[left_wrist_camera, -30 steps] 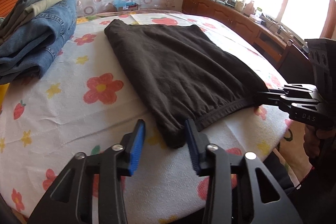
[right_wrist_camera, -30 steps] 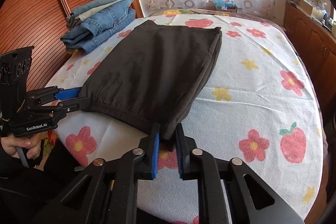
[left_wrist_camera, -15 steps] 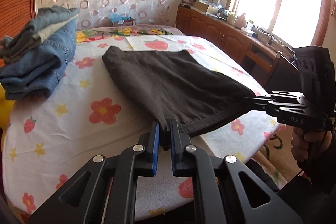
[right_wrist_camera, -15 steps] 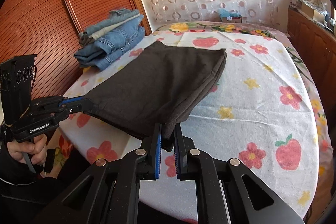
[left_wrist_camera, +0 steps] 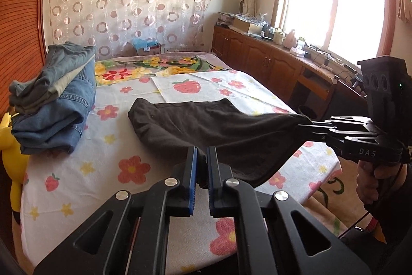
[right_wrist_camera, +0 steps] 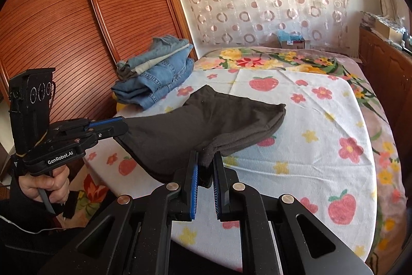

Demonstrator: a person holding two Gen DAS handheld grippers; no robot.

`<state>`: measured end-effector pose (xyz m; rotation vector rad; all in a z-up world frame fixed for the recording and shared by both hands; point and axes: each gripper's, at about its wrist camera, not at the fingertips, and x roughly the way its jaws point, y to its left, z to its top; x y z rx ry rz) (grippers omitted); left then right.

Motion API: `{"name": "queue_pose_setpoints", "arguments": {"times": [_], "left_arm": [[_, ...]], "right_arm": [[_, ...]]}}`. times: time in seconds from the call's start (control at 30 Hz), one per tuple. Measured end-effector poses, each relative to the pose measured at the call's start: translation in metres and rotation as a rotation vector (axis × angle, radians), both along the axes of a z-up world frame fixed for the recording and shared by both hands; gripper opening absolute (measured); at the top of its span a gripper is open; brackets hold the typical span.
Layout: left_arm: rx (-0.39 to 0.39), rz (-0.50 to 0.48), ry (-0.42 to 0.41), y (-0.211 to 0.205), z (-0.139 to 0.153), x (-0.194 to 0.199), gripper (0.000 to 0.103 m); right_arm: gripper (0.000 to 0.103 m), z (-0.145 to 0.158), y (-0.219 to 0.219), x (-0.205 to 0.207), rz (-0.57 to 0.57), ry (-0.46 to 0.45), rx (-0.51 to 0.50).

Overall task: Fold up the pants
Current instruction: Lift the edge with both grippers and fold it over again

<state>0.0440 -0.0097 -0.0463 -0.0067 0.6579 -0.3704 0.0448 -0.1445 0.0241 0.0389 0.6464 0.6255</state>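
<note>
Dark brown pants (left_wrist_camera: pixel 206 125) (right_wrist_camera: pixel 206 120), folded in half, lie on the flowered bed sheet (left_wrist_camera: pixel 85 179) with their near edge lifted off it. My left gripper (left_wrist_camera: pixel 202 153) is shut on the near left corner of that edge. My right gripper (right_wrist_camera: pixel 206 159) is shut on the near right corner. Each gripper shows in the other's view: the right gripper (left_wrist_camera: pixel 306 124) at the right, the left gripper (right_wrist_camera: pixel 121 126) at the left, both pinching cloth. The edge sags between them. The far fold still rests on the bed.
A stack of folded jeans (left_wrist_camera: pixel 54 97) (right_wrist_camera: pixel 157 79) sits at the bed's far left by a wooden wardrobe (right_wrist_camera: pixel 64 25). A yellow toy (left_wrist_camera: pixel 13 153) leans at the left bed edge. Wooden cabinets (left_wrist_camera: pixel 270 63) under a window run along the right.
The left gripper shut on the pants' near corner. Both grippers then rose, lifting the near edge off the bed while the far fold stayed down.
</note>
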Motion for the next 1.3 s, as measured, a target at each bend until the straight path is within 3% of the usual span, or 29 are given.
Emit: {"name": "queue_pose_setpoints", "arguments": {"times": [0.47, 0.77, 0.97, 1.03, 1.13, 1.17, 1.3], "left_arm": [[0.020, 0.094, -0.030, 0.010, 0.012, 0.082, 0.007], [0.051, 0.138, 0.012, 0.013, 0.000, 0.140, 0.007], [0.084, 0.140, 0.043, 0.009, -0.014, 0.157, 0.008], [0.069, 0.134, 0.054, 0.010, -0.015, 0.156, 0.016], [0.064, 0.138, 0.055, 0.011, -0.016, 0.154, 0.040], [0.060, 0.131, 0.057, 0.012, -0.016, 0.152, 0.049], [0.063, 0.126, 0.067, 0.015, -0.019, 0.144, 0.050]], "right_arm": [[0.010, 0.006, 0.024, 0.076, -0.060, -0.031, -0.018], [0.010, -0.011, 0.047, 0.139, -0.107, 0.014, -0.060], [0.013, -0.020, 0.052, 0.160, -0.118, 0.042, -0.083], [0.018, -0.021, 0.052, 0.163, -0.120, 0.045, -0.088], [0.032, -0.019, 0.045, 0.159, -0.143, 0.029, -0.103], [0.033, -0.018, 0.042, 0.156, -0.152, 0.026, -0.102], [0.034, -0.017, 0.029, 0.143, -0.149, 0.021, -0.088]]}}
